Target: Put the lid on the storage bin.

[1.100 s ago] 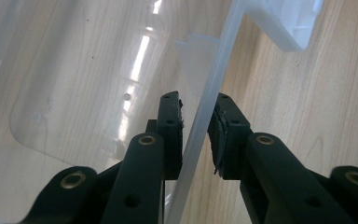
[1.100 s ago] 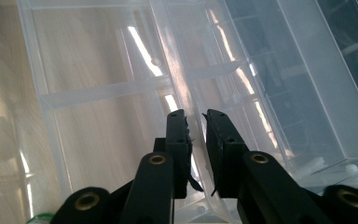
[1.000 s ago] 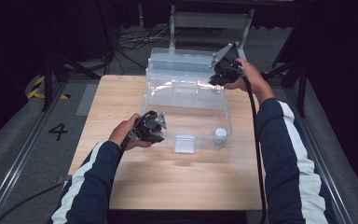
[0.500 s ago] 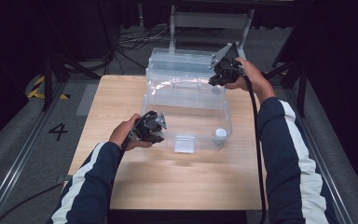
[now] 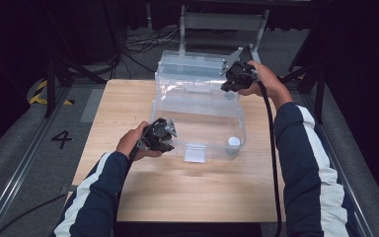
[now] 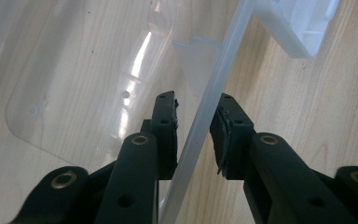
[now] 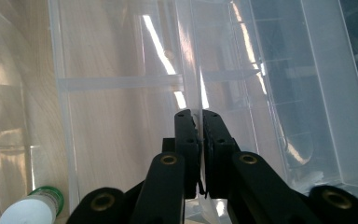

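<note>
Clear plastic box held by its thin walls on the worktop.
Light, stiff, slippery: right gripper fingers pinch the wall; left gripper fingers straddle the rim, still apart.

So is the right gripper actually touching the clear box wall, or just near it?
Touching. In the right gripper view the right gripper has both jaws pressed onto the thin edge of the clear box wall, with no gap on either side.

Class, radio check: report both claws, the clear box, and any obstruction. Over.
Left claw open astride front rim of clear plastic box. Right claw shut on its back wall. Small white-capped bottle inside; nothing blocking.
</note>
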